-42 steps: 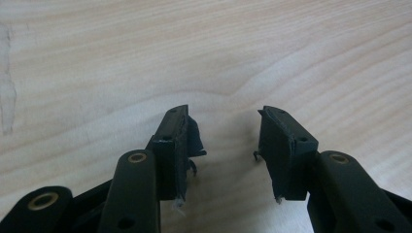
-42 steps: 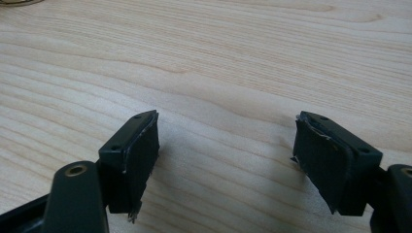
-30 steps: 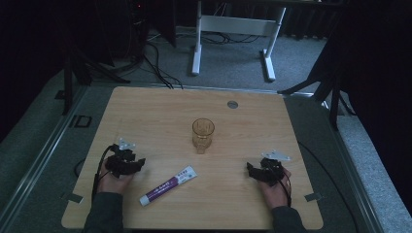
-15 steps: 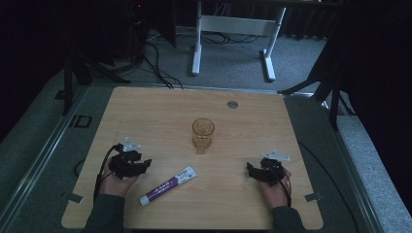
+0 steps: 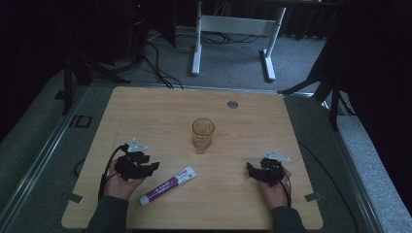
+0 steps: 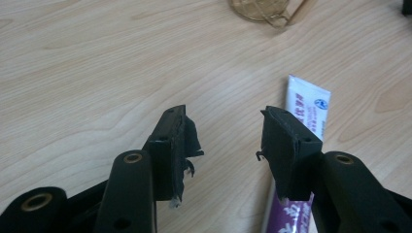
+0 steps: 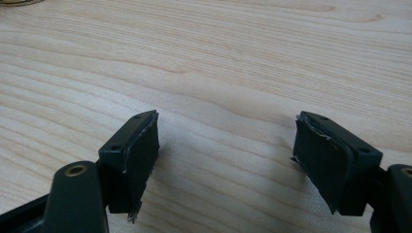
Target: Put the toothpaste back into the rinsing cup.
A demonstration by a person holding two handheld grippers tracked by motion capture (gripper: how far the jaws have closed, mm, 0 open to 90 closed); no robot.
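A purple-and-white toothpaste tube point(image 5: 169, 184) lies flat near the front of the wooden table point(image 5: 145, 116). A clear amber glass point(image 5: 203, 133) stands upright at the table's middle. My left gripper point(image 5: 153, 168) hovers just left of the tube. It is open, its jaws have just been opening, and nothing is between them. In the left gripper view point(image 6: 226, 119) the tube point(image 6: 307, 104) runs behind the right-hand jaw, and the glass point(image 6: 257, 8) is at the top edge. My right gripper point(image 5: 250, 171) rests at the front right, open point(image 7: 226, 121) over bare wood.
A small grey round disc point(image 5: 232, 104) sits flush near the table's far edge. Beyond the table stand white frame legs point(image 5: 197, 43) on grey carpet with black cables point(image 5: 155, 53). Dark stands flank both sides.
My left gripper has moved right, toward the toothpaste tube, and risen slightly. The right gripper, tube and glass have stayed put.
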